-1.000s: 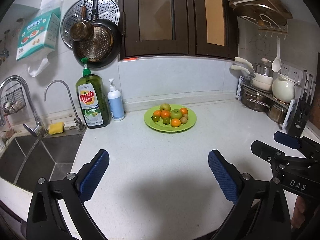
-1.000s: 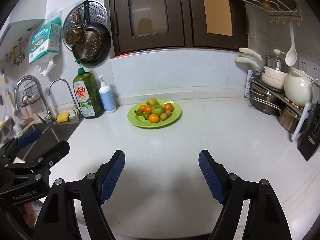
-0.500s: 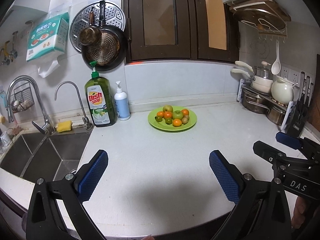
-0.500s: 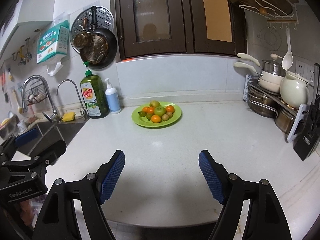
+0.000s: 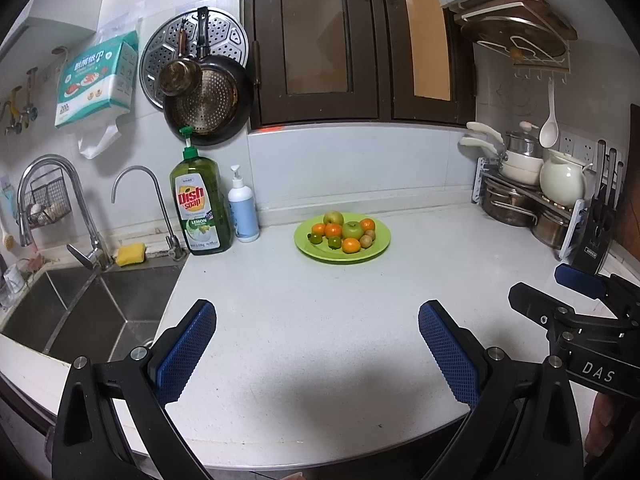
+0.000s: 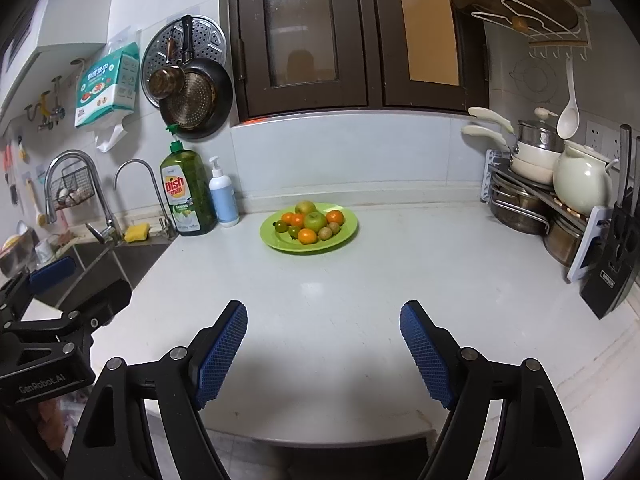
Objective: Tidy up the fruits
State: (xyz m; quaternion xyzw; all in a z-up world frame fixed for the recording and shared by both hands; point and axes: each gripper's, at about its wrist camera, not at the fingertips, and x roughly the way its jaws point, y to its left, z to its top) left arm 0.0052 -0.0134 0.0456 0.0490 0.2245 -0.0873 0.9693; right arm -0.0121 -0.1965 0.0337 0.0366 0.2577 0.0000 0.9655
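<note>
Both open, empty hand-held grippers (image 5: 316, 336) (image 6: 322, 332) backed from the plate (image 5: 376, 250); left view alone shows fingers (image 5: 600, 420).

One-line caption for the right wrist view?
Open right gripper faces a green plate of fruit across the white counter.

Both grippers have pulled back from the green plate (image 5: 378, 241) of fruit, which now sits farther off and smaller in both wrist views. More bare white counter (image 5: 320, 320) lies in front of the left gripper (image 5: 318, 354) and right gripper (image 6: 323, 354), and the counter's near edge has come into view (jaws wide, nothing between them).
</note>
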